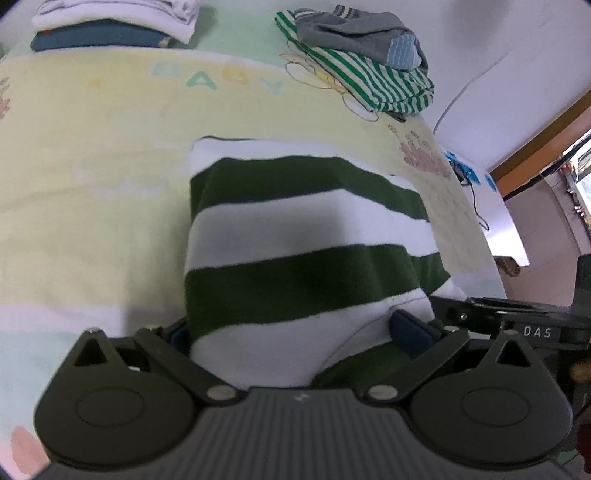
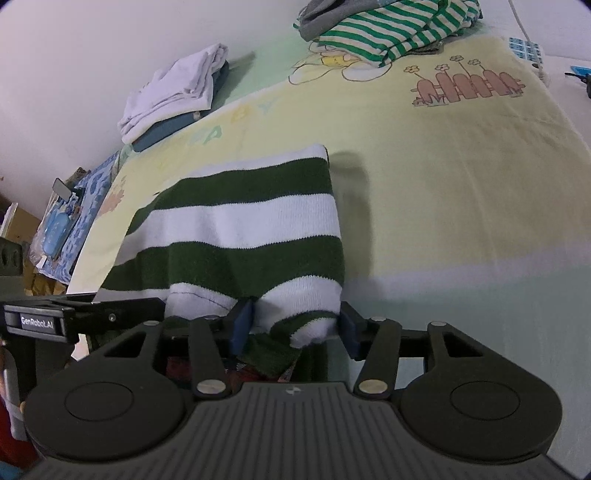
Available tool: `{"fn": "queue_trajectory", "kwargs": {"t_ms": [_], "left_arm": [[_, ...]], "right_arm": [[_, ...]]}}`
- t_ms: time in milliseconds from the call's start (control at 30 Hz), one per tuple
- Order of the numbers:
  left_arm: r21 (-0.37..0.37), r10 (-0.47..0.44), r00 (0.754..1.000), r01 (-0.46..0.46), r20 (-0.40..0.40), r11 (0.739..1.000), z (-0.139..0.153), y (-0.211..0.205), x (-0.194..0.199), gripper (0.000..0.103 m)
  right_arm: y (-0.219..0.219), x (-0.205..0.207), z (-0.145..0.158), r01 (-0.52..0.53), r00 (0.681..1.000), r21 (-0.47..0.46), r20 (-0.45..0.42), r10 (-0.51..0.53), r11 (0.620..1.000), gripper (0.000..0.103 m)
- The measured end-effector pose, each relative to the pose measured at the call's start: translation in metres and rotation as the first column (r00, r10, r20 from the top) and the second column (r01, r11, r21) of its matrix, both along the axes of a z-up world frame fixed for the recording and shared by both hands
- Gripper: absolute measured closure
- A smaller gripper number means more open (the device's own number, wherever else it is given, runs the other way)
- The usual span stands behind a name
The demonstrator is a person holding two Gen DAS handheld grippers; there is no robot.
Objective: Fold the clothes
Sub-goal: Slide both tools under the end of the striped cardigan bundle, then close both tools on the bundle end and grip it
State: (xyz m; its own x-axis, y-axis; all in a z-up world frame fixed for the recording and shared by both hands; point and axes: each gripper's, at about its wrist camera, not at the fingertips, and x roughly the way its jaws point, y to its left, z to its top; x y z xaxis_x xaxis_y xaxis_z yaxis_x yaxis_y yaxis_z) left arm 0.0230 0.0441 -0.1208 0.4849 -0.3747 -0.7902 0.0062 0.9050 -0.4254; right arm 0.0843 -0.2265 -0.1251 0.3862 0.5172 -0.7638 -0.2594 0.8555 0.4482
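Observation:
A folded sweater with dark green and white stripes [image 1: 295, 236] [image 2: 243, 221] lies on the yellow baby blanket [image 1: 92, 155] [image 2: 461, 184]. Its near end is bunched up at both grippers. My left gripper [image 1: 295, 334] stands wide with the sweater's near edge filling the space between its pads. The cloth hides the left pad, and the blue right pad [image 1: 410, 332] touches the cloth. My right gripper [image 2: 295, 326] holds a white and green fold between its blue pads [image 2: 242, 325], which touch the cloth on both sides. A loose corner hangs below it.
A heap of clothes, green-striped and grey [image 1: 362, 55] [image 2: 388, 26], sits at the blanket's far right. Folded white and blue clothes [image 1: 110, 22] [image 2: 173, 92] are stacked at the far left. A wall runs behind the bed, and a cable [image 1: 476, 192] lies off its right side.

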Motion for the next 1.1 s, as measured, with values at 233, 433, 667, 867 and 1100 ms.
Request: {"fn": "queue_trajectory", "kwargs": {"t_ms": [233,433,667,867,1100], "left_arm": [[-0.042,-0.057,0.998,0.055,-0.032,0.998,0.0,0.009,0.011,0.001],[-0.125,-0.041,0.998,0.035,-0.04,0.991,-0.002,0.02,0.015,0.003],[-0.071,-0.043,0.999,0.042,0.001,0.997,-0.001,0.007,0.01,0.001],[-0.019,-0.009,1.0,0.009,-0.007,1.0,0.0,0.0,0.012,0.001],[0.054,0.051,0.999,-0.051,0.006,0.997,0.0,-0.011,0.008,0.001]], "right_arm": [[0.001,0.003,0.001,0.001,1.0,0.0,-0.023,-0.001,1.0,0.049],[0.0,0.007,0.001,0.005,0.998,0.023,-0.067,-0.003,1.0,0.054],[0.003,0.004,0.003,-0.017,0.999,-0.002,-0.05,0.017,1.0,0.055],[0.004,0.002,0.001,0.024,0.999,0.005,-0.045,-0.023,1.0,0.053],[0.005,-0.006,0.0,0.039,0.999,-0.005,0.011,-0.039,0.999,0.053]]}}
